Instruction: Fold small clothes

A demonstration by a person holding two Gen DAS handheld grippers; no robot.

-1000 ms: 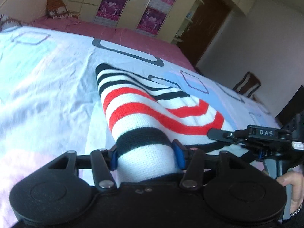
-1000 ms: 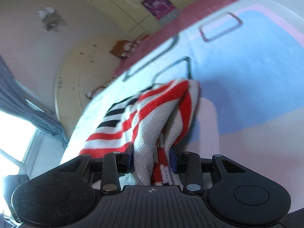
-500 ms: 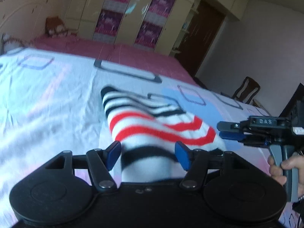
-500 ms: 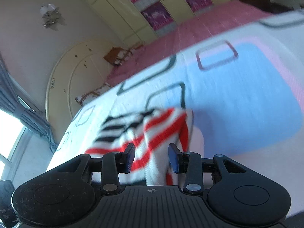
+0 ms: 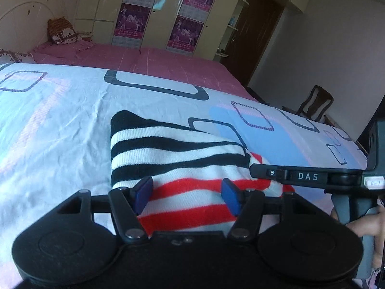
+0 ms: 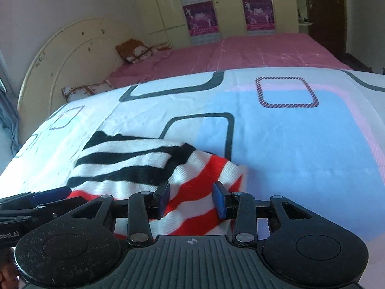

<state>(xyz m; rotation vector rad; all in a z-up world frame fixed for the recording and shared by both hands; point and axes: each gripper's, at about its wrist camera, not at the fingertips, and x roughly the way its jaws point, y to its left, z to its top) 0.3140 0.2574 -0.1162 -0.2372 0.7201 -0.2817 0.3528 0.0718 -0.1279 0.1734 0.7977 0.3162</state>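
Observation:
A small knitted garment (image 5: 173, 159) with black, white and red stripes lies folded on the patterned bedsheet (image 5: 60, 125). It also shows in the right wrist view (image 6: 144, 168). My left gripper (image 5: 186, 193) is open just above the red-striped near end, its blue pads apart and holding nothing. My right gripper (image 6: 191, 198) is open over the red-striped corner. In the left wrist view the right gripper (image 5: 252, 168) reaches in from the right, touching the garment's right edge.
A pink bed (image 5: 144, 60) with cushions lies beyond the sheet. Wardrobes with purple posters (image 5: 187, 31) and a dark door (image 5: 255, 36) line the far wall. A wooden chair (image 5: 315, 106) stands at the right past the bed edge.
Both grippers have opened and let go of the garment, which now lies flat and folded on the sheet. Both have pulled back and risen a little.

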